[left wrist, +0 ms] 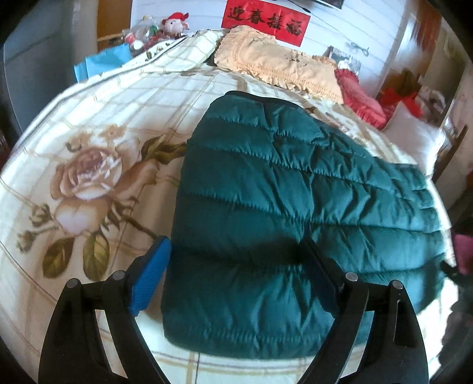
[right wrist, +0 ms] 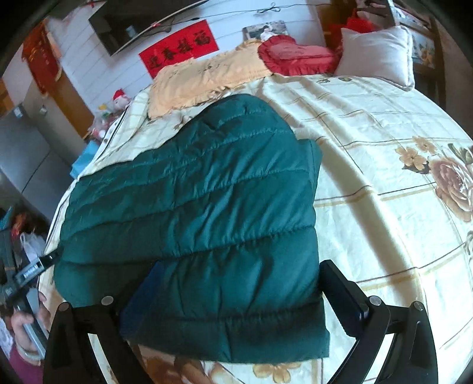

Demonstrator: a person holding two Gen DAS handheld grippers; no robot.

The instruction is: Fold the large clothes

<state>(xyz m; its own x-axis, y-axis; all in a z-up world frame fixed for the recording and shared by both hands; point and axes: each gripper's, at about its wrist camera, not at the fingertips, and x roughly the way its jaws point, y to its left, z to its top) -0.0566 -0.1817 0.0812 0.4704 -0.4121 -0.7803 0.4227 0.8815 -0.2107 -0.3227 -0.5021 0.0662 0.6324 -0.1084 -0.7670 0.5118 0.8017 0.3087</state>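
With the jacket (left wrist: pixel 266 206) lying partly folded on the bed (left wrist: pixel 103 118), both jaws gape empty over its near hem, the left hand-held gripper (left wrist: pixel 233 274) and right hand-held gripper (right wrist: pixel 236 298) likely needing to close there before the next fold.

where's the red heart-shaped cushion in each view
Left wrist view: red heart cushion at upper right, just right of the peach ruffled pillow.
Right wrist view: the cushion at top centre, between the peach pillow and a white pillow.
Shared landmark: the red banner with black characters on the wall.
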